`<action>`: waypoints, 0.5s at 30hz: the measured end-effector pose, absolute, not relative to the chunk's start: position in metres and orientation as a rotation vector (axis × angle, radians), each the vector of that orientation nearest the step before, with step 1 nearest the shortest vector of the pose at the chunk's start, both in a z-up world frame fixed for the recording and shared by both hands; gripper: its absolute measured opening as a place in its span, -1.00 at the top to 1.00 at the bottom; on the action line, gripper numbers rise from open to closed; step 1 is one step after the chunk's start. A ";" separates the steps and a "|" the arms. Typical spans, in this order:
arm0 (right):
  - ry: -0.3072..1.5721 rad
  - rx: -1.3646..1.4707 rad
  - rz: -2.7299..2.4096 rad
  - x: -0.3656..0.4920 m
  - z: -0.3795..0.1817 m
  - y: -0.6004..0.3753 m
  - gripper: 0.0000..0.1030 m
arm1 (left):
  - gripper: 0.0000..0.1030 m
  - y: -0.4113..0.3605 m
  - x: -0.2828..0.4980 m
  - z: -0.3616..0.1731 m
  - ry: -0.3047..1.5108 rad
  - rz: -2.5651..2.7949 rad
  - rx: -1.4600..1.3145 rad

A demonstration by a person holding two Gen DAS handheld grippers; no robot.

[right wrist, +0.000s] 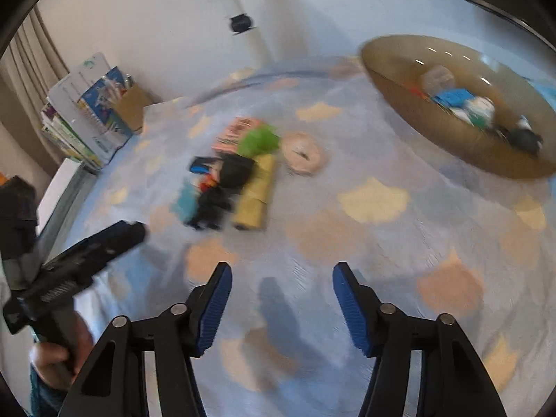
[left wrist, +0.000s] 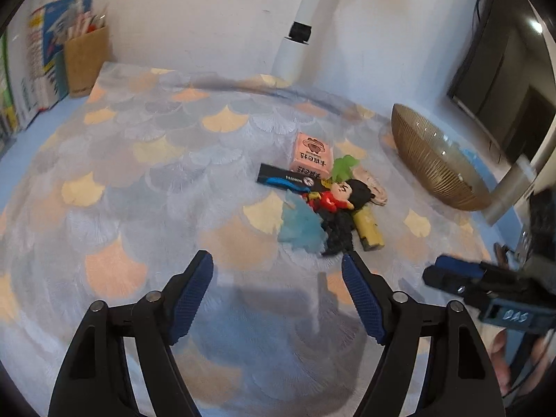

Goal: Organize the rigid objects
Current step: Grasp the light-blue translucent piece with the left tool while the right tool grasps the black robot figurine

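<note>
the left tool [left wrist: 278, 260] hangs over a bench covered with a fan-patterned cloth [left wrist: 146, 160], its blue-padded jaws spread wide with nothing between them. the right tool [right wrist: 281, 271] is also parted, a little narrower, and empty; only bare cloth shows between its pads. in the left wrist view the right tool comes in from the right edge, and in the right wrist view the left tool comes in from the left edge with a hand [right wrist: 52, 354] gripping its handle.

ahead of both tools lies a tight cluster of small things. a pink box [left wrist: 311, 154] sits at the far side, with a black and blue card [left wrist: 285, 177] just beside it and a green piece [left wrist: 344, 166] touching its near corner. a red and black toy figure [left wrist: 340, 198] lies across the middle, a pale blue piece [left wrist: 299, 226] to its left, a yellow cylinder [left wrist: 370, 231] to its right, and a round beige disc [right wrist: 302, 153] beyond the cylinder.

well apart to the right stands a ribbed gold bowl [left wrist: 427, 170], which already holds several blurred items, one of them blue [right wrist: 451, 97]. a cardboard box [left wrist: 85, 59] and stacked books [left wrist: 38, 69] stand at the bench's far left corner.
</note>
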State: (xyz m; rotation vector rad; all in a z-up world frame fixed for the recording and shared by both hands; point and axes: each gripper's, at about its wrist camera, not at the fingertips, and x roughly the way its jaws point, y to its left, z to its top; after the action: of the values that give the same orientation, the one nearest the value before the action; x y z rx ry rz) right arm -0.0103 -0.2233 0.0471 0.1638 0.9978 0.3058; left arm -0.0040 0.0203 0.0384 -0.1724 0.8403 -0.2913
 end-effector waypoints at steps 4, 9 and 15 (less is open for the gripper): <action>0.960 0.089 0.366 0.004 0.064 -0.189 0.09 | -0.24 0.013 0.020 0.035 0.888 -0.378 -0.133; 0.936 0.014 0.415 0.013 0.060 -0.163 0.25 | 0.03 -0.002 0.039 0.023 0.928 -0.424 -0.096; 0.961 -0.012 0.450 0.025 0.050 -0.152 0.26 | 0.17 -0.002 0.046 0.020 0.931 -0.420 -0.106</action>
State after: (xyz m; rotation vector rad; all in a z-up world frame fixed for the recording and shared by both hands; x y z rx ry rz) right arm 0.0249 -0.1516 0.0495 -0.0124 0.9613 0.4500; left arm 0.0461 -0.0020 0.0203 -0.1057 0.9312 -0.4198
